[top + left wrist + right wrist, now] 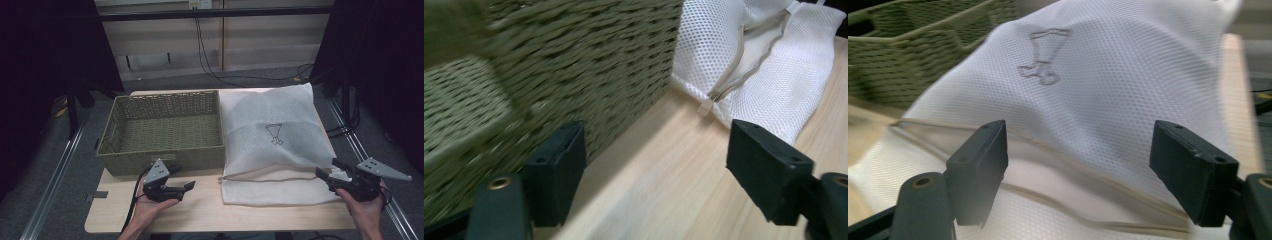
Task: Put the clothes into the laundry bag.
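Both grippers wide, nothing held: left [189, 186] by basket [165, 161] front, right [325, 175] at mesh bag [270, 135] near corner; bag flat on table, beside basket. Pinch near edge w/ both, lift evenly

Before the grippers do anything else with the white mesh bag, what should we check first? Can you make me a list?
1. Left gripper open, nothing between its jaws: ok.
2. Right gripper open, nothing gripped: ok.
3. White mesh bag lying flat on the table, beside the basket: ok.
4. Green woven basket has room inside: ok, it looks empty.
5. Bag's zipper closed: cannot tell.
6. What is inside the bag: cannot tell.
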A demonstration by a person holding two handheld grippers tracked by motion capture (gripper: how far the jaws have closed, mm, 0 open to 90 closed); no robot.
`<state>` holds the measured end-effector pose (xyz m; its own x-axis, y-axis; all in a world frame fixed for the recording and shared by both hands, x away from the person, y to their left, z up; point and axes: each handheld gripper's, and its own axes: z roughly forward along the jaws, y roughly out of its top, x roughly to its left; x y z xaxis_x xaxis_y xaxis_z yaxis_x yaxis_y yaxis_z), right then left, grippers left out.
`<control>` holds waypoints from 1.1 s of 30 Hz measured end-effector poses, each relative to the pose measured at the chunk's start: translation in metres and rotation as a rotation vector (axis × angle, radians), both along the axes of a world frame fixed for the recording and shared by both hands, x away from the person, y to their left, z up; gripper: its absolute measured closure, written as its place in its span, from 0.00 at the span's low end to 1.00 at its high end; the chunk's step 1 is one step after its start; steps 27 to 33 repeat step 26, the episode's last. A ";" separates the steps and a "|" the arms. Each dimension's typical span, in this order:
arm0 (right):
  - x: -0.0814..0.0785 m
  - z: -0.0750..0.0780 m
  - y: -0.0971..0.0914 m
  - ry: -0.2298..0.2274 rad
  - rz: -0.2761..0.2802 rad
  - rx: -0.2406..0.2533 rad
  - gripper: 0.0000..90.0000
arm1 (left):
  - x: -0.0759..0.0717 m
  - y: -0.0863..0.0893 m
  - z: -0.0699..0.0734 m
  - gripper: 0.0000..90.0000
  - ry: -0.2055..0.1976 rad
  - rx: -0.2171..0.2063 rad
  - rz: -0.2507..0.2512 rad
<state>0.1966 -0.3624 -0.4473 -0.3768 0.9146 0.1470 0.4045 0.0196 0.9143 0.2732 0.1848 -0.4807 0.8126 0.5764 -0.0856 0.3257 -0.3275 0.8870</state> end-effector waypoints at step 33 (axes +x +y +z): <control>-0.026 -0.031 0.044 0.029 0.030 0.009 0.22 | -0.033 0.078 -0.019 0.03 -0.021 -0.074 0.159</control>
